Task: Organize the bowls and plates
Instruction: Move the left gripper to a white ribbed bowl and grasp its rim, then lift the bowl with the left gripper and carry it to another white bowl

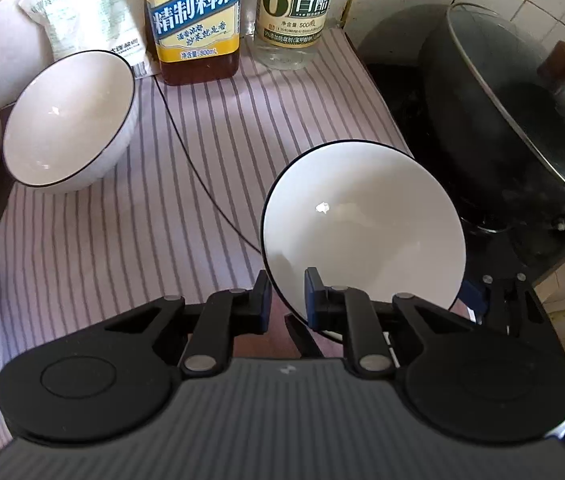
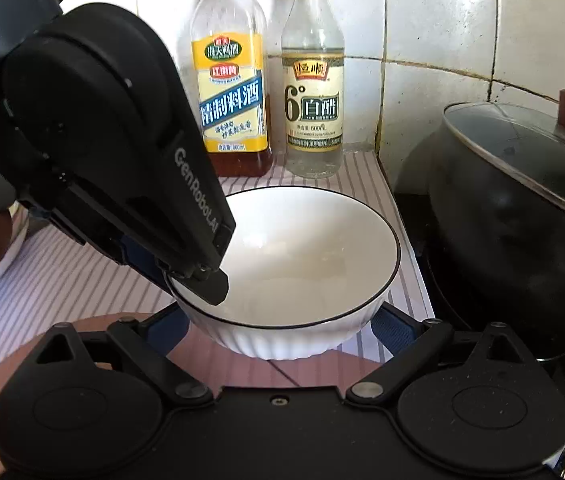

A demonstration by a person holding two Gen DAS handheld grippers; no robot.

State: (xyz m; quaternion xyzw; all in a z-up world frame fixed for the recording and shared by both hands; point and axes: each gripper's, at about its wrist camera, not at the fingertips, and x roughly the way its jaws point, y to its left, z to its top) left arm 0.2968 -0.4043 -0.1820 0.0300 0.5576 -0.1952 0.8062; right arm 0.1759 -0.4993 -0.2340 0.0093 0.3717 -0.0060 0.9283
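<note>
Tall yellow-labelled cooking-wine bottle (image 2: 231, 92) reads 精制料酒, amber liquid low inside; clear white-vinegar bottle (image 2: 313, 92) reads 6° 白醋. "GenRobot.AI" on left hand-held gripper (image 1: 287, 296), clamped on rim of empty white black-rimmed ceramic bowl (image 2: 298, 256) at the striped tabletop's (image 1: 122, 220) right edge. Right hand-held gripper (image 2: 278, 332) spread wide, straddling that bowl. Second matching white bowl (image 1: 68, 120) empty, far left.

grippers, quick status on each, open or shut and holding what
Left gripper: shut on the rim of the black-rimmed white bowl.
Right gripper: open, its fingers either side of that bowl's base, not clamping.
</note>
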